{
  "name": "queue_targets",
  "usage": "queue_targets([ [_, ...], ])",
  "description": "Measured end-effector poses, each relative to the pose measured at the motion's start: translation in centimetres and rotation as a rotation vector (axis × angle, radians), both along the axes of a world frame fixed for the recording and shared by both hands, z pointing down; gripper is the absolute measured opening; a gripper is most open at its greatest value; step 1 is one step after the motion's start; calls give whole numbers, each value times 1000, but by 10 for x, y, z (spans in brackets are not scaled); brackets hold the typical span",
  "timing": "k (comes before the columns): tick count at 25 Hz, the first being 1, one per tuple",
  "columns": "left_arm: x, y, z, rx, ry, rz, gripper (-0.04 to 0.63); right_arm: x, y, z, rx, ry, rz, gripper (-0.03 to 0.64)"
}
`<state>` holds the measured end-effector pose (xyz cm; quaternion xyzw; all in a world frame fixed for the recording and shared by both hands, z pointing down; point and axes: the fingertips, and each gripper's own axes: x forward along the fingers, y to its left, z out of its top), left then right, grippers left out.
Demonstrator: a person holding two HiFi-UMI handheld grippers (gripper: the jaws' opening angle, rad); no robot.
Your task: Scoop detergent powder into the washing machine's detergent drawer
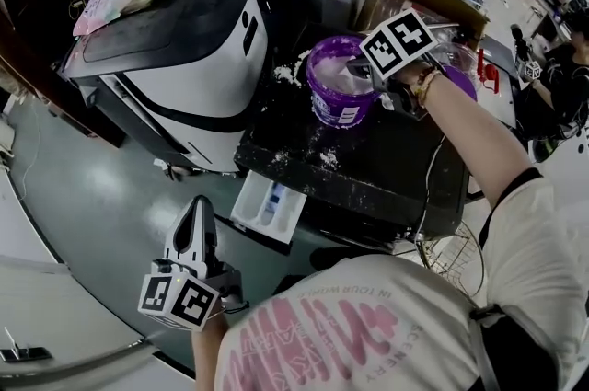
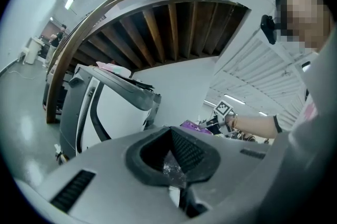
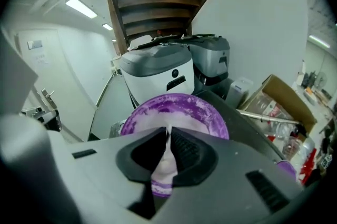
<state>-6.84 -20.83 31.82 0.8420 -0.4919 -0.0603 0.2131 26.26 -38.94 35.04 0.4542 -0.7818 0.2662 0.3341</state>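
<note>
Washing machine [image 1: 198, 58]: white and grey, upper left in the head view. It stands apart from the work.

Black top [image 1: 386, 168]: it carries the tub and is dusted with spilled powder [image 1: 322, 157].

Tub [image 1: 336, 90]: purple plastic and open, with its inner wall caked white. I judge it light and liable to slide or tip if the scoop drags on its rim.

Detergent drawer [image 1: 270, 207]: a white tray standing out below the near edge of the black top, well apart from the tub. Its compartments are narrow, so pouring will need care.

Left gripper [image 1: 195, 214]: low, just beside the drawer. Its jaws are together and it holds nothing.

Right gripper [image 3: 167, 134]: tilted down over the tub's mouth. Its jaws are drawn nearly together on a thin pale strip, which I take to be the handle of the scoop [image 3: 165, 161]. I cannot see its bowl.

Handling, as I judge it: the scoop is light, stiff and thin, and slick with dust, so it may twist in the pads. I would grip it flat across the handle, close to the bowl, and carry it level. The powder is loose and spills at any tilt or jolt.
</note>
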Motion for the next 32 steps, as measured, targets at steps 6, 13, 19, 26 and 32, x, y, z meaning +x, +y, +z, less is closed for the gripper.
queue_targets([
  [6,9,0,3,-7,2,11,3,-1,1,-5,18,-3,-29,11],
  [13,5,0,-4,14,-3,-21,3,13,-8,-27,191,155,-87,8],
  [19,-1,2,-9,24,4,-50,3,20,-8,-9,149,220,-114,6],
  [26,-4,3,-6,17,15,-63,3,13,2,-4,108,136,-113,6],
  [32,-4,4,-5,22,18,-63,3,3,12,-5,106,123,-135,8],
])
